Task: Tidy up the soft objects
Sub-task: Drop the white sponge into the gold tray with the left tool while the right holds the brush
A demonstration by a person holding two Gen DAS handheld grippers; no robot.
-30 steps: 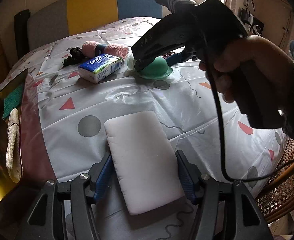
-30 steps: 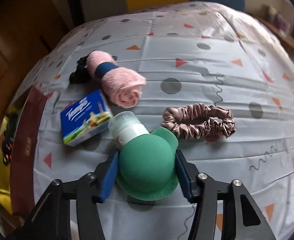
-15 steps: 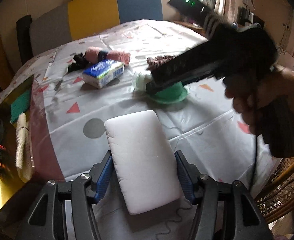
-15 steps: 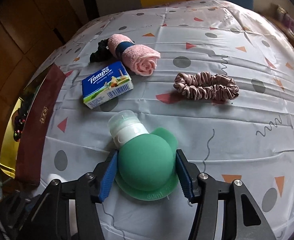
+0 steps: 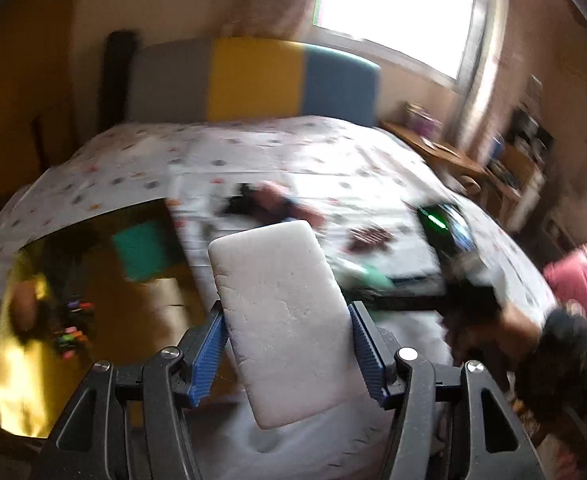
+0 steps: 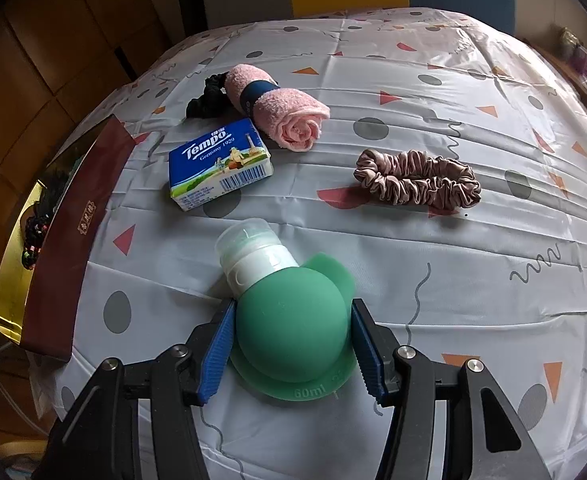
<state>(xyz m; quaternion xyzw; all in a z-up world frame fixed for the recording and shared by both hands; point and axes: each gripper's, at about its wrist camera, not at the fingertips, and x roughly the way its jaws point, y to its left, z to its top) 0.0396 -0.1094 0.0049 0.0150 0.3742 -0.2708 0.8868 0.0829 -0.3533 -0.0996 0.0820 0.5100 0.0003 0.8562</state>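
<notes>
Left wrist view: a white foam pad held aloft in a blurred frame; right wrist view: a green squeeze bottle gripped on the table.

The left gripper [image 5: 287, 354] has its 2 blue pads pressed on the white foam pad [image 5: 281, 312], whose near end is hidden between the jaws; motion blur smears the tablecloth [image 5: 253, 152] and the gold box [image 5: 25, 360] at 9 o'clock. The right gripper [image 6: 291, 354] is closed about halfway on the green squeeze bottle [image 6: 293, 328], which lies on the cloth with its cap toward 11 o'clock. Beyond lie a Tempo tissue pack [image 6: 219, 164], a rolled pink towel [image 6: 281, 114] partly covering a black scrunchie [image 6: 207, 98], and at 1 o'clock a pink scrunchie [image 6: 417, 182].
</notes>
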